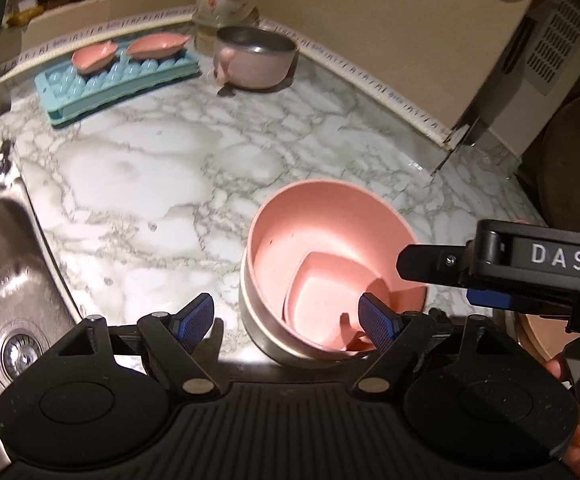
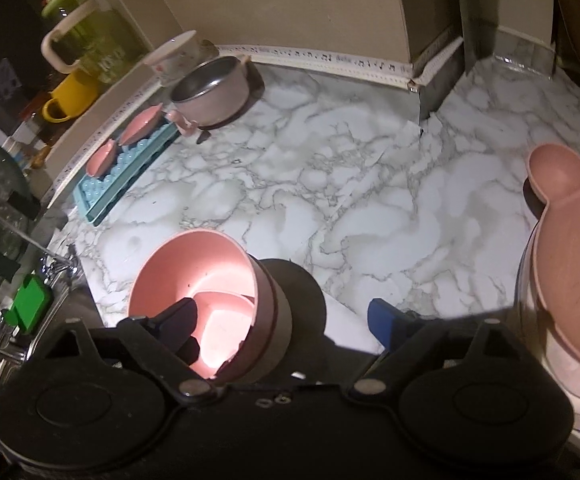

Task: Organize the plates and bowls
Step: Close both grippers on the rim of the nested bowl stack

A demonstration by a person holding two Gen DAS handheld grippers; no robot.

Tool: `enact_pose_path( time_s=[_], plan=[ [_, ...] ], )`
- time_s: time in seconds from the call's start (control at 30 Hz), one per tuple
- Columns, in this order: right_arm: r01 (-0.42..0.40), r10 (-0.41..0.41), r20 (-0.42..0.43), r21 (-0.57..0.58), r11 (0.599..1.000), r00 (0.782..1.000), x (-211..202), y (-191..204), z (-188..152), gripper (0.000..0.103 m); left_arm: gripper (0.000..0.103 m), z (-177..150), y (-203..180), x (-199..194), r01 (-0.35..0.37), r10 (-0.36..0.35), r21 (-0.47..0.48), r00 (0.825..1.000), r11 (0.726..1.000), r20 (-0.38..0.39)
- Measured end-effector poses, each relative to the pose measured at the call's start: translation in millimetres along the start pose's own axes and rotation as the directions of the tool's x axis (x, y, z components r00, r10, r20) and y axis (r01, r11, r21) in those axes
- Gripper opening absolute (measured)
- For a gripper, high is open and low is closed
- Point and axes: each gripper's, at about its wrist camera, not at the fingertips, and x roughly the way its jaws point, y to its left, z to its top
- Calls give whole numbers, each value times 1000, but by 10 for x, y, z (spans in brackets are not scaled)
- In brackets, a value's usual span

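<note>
Pink bowl (image 1: 329, 248) nested in grey bowl (image 1: 258, 320) on marble counter (image 1: 150, 168); light, rigid, smooth plastic by look, best pinched across rim. Left gripper (image 1: 290, 316) and right gripper (image 2: 286, 328) both apart, unloaded

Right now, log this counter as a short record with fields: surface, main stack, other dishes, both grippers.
surface: marble counter, sink at its left
main stack: pink bowl nested in a paler bowl, a small pink dish inside
other dishes: two pink dishes on a blue tray; metal pot; eared pink plate
left gripper: open, one finger over the bowl
right gripper: open, straddling the bowl's rim
</note>
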Motion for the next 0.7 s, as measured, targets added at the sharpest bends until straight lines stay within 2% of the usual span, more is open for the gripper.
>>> enact_pose_path(
  time_s=[0.23, 0.5, 0.7],
  plan=[
    [19, -19, -57, -5, 1000, 998, 248, 62, -1, 78, 79, 7, 16, 137, -29, 29, -17, 999, 999, -26],
    [25, -25, -92, -1, 1000, 995, 406, 83, 28, 69, 79, 15, 4, 190, -42, 41, -23, 999, 999, -27],
    [14, -14, -119, -1, 1000, 993, 484, 98, 19, 54, 77, 18, -3, 210, -32, 32, -26, 999, 999, -32]
  ],
)
